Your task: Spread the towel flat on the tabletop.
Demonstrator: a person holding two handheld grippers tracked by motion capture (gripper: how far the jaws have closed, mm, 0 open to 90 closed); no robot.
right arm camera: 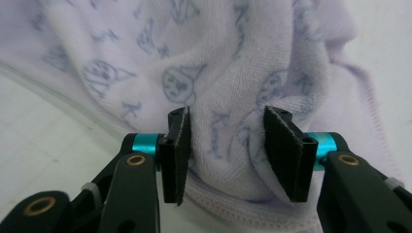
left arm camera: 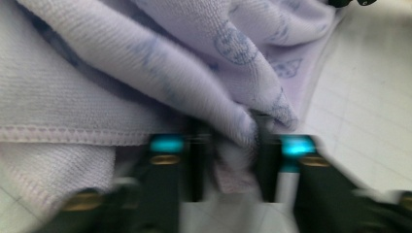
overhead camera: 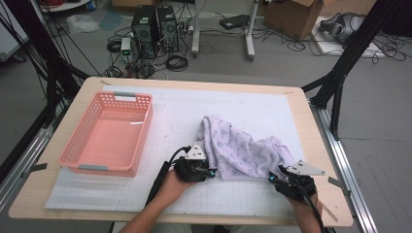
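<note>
- The lilac printed towel [overhead camera: 243, 148] lay crumpled on the white gridded mat [overhead camera: 160, 121], right of centre on the worktop [overhead camera: 301, 116], bunched into ridges rather than spread flat or folded.
- The left gripper [overhead camera: 210, 171] sat at the towel's near left edge; in the left gripper view its jaws were drawn close together, pinching a fold of the towel [left arm camera: 145, 82] near its stitched hem. Got it, by the look of things, though the picture was blurred.
- The right gripper [overhead camera: 273, 177] was at the near right corner. In the right gripper view its jaws stood apart with a hump of the towel [right arm camera: 228, 97] between them; whether the pads pressed the cloth could not be told for sure, and they looked slack on it.
- The pink plastic basket [overhead camera: 77, 155] stood empty at the left of the mat, well apart from the towel.
- My read: early days. One edge looked secured, the other grip not yet made.
- Left to do, as I judged it: take the second corner, pull the cloth flat, fold it, and perhaps put it in the basket. No fold was finished yet.
</note>
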